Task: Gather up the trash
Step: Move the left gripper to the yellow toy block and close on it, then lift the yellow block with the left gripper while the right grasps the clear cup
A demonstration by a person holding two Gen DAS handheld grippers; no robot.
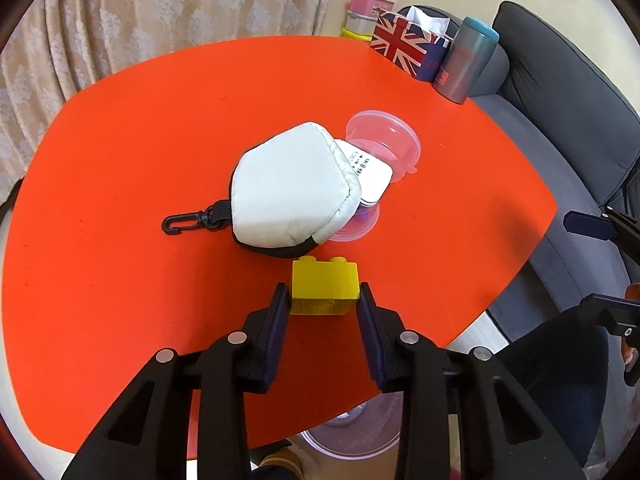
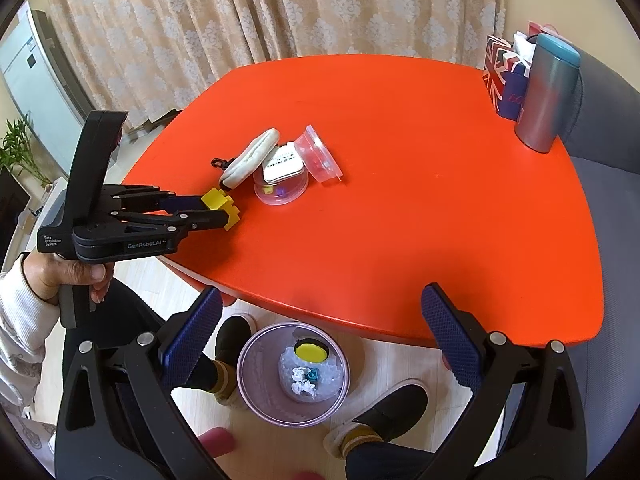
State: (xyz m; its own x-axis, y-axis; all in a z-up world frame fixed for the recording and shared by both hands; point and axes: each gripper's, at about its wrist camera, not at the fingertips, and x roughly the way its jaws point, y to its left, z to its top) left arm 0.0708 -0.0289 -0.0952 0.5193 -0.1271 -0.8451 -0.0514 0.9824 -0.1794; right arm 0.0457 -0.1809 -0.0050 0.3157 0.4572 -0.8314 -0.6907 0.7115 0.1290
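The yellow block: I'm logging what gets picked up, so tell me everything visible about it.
The yellow block is a glossy plastic toy brick with two round studs on top, upright and whole. The left hand-held gripper is shut on it, one pad on each side, above the orange table, just in front of the white pouch. Whether it touches the table cannot be told.
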